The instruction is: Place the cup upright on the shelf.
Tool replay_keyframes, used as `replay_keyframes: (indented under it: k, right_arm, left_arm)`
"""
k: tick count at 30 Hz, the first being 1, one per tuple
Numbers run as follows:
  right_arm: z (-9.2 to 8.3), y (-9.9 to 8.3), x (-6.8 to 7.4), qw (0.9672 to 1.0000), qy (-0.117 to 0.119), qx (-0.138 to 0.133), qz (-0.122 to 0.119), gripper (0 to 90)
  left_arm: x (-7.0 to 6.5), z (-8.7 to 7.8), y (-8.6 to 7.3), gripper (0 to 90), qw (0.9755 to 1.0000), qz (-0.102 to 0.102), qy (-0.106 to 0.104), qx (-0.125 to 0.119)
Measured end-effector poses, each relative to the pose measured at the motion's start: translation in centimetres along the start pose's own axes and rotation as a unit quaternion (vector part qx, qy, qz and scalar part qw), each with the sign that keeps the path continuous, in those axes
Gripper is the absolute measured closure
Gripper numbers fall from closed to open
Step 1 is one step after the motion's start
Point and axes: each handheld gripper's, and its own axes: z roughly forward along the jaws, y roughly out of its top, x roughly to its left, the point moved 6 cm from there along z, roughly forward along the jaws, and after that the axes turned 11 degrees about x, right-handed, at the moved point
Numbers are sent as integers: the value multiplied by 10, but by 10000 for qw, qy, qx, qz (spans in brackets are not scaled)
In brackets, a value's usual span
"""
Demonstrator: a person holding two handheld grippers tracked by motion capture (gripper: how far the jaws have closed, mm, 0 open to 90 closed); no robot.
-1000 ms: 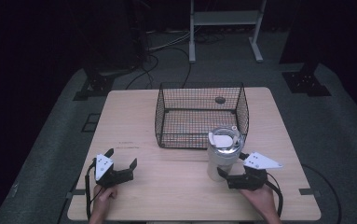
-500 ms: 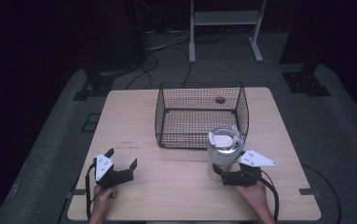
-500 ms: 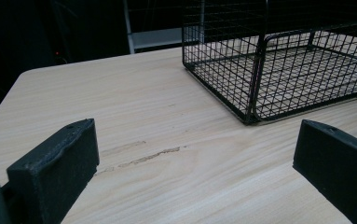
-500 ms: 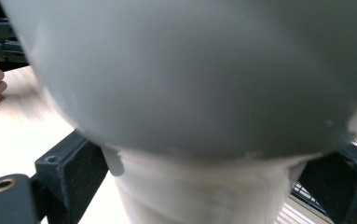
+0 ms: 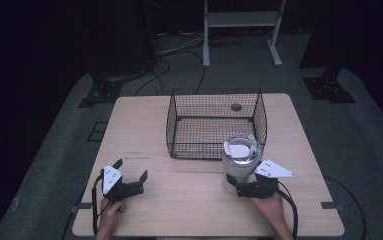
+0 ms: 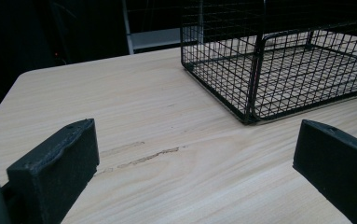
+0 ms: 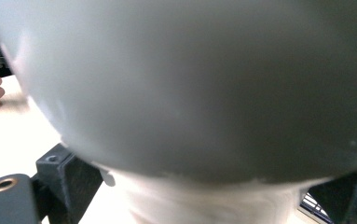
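Pale wood grain covers the table [image 5: 179,200] in the high view, a light rectangle in the middle of a dark room. At lower right of the frame the right gripper [image 5: 235,186] sits against the base of a clear, rounded jar [image 5: 240,161] with a white lid, its jaws set on either side of the jar's foot; whether they actually press it cannot be told from here. The jar stands upright just in front of the near right corner of a black wire basket [image 5: 214,124], a square-meshed cage open at the top. At lower left the left gripper [image 5: 130,171] lies low over bare wood, its jaws spread wide and holding nothing.

In the left gripper view, the two blocky black jaws with matte, slightly rough pads rise at the lower left and lower right corners, far apart, with only streaked wood between them. The wire basket [image 6: 278,60] fills the upper right.

In the right gripper view, the jar's [image 7: 190,84] smooth grey-white curve looms blurred across most of the frame, narrowing to a paler base at bottom centre. A black jaw stands close on each side of that base, left and right; contact is unclear.
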Motion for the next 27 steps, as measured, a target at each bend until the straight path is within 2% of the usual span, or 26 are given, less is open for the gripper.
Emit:
replay_keyframes:
  k: [12, 17, 23, 27]
  right_arm:
    - [-1, 0, 0, 10000, -25, 7, -38, 87]
    - [0, 0, 1, 9999, -121, -43, 31, 88]
    - [-1, 1, 0, 9998, -62, -113, 177, 89]
    - [-2, 4, 1, 9998, -68, -164, 110, 89]
  left_arm:
    - [1, 0, 0, 0, 10000, 0, 3, -4]
    - [1, 0, 0, 0, 10000, -11, 0, -14]
    - [1, 0, 0, 0, 10000, 1, 4, -7]
    - [1, 0, 0, 0, 10000, -12, -3, -17]
